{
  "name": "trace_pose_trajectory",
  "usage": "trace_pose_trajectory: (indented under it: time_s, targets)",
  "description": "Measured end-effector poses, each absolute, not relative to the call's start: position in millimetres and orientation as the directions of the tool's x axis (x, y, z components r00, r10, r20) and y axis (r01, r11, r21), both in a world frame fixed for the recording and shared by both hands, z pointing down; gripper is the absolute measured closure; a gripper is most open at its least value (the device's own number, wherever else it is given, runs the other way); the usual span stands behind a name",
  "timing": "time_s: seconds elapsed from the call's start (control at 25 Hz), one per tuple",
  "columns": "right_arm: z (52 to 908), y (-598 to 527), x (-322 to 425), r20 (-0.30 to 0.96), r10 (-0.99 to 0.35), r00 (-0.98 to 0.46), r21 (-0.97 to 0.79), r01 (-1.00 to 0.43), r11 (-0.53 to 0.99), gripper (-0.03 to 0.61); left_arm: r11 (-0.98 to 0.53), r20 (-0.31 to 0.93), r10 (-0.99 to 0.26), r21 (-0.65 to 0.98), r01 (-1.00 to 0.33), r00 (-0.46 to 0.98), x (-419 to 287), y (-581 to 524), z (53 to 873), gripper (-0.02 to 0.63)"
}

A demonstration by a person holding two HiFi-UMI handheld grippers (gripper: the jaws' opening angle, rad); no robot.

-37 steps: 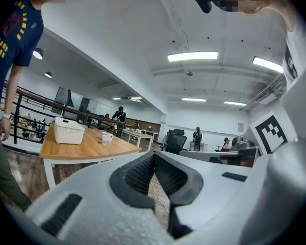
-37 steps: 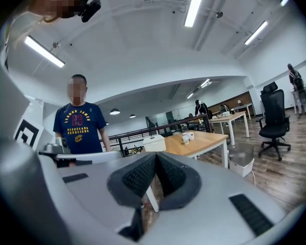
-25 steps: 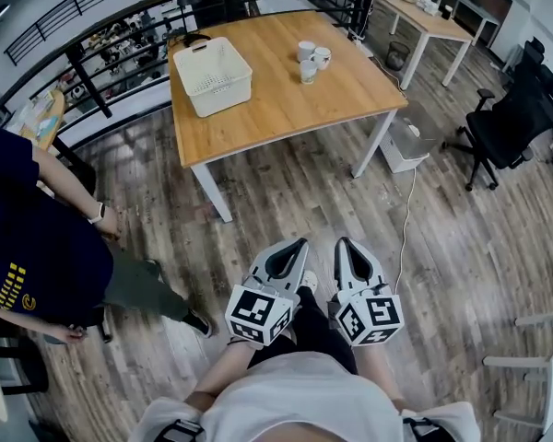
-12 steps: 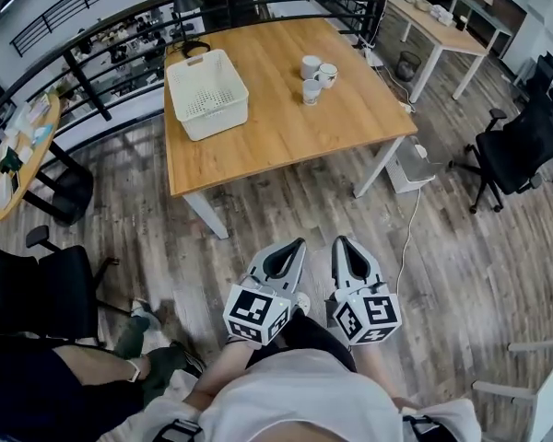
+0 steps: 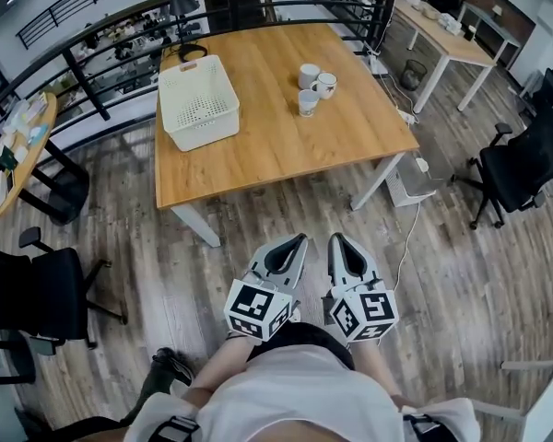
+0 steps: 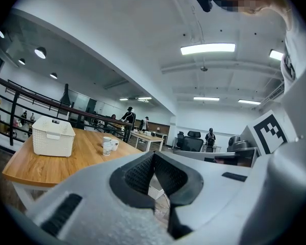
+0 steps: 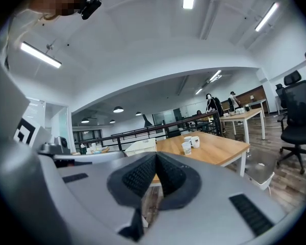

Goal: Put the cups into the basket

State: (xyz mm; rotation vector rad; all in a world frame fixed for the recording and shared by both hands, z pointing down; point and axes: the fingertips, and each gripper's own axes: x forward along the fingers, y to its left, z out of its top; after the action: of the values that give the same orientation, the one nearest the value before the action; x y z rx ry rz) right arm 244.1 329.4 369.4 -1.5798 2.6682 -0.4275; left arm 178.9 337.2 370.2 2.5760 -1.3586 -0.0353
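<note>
Both grippers sit low, close to the person's body, over the grey wood-plank floor (image 5: 258, 219) and well apart from the light wooden surface (image 5: 276, 141), side by side and pointing roughly level toward it. This reads as a carry posture, not a reach. Left gripper (image 5: 298, 240): clenched, ribbed pads meeting at the tips, nothing between them. Right gripper (image 5: 335, 239): likewise clenched and empty. Three small white cups (image 5: 313, 84) stand upright in a tight cluster, touching or nearly so, toward the far right part of the surface. The white perforated plastic basket (image 5: 207, 136) sits on the far left part, open side up, with bare wood between it and the cups. No cup is in the basket, so the task looks not yet started. Judgement: the step in hand is the approach. Either gripper must unclench before it can take a cup. The tight cluster may make it awkward to single out one cup without nudging its neighbours.
</note>
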Motion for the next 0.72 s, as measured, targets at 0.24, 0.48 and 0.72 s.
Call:
trace_pose_trajectory:
  time_s: [0.24, 0.48, 0.72]
  targets:
    - [375, 323, 251, 0.139, -0.858, -0.494, -0.254, -0.856, 0.451, 0.568, -0.522, 0.109, -0.825, 0.229, -0.822, 0.554, 180, 329, 380, 0.604]
    - [382, 320, 254, 0.162, -0.843, -0.513, -0.256, -0.847, 0.466, 0.568, -0.503, 0.117, -0.836, 0.229, -0.833, 0.537, 183, 329, 383, 0.604]
    - [388, 318, 250, 0.176, -0.828, -0.533, -0.263, -0.836, 0.482, 0.568, -0.488, 0.122, -0.843, 0.233, -0.841, 0.523, 182, 324, 385, 0.604]
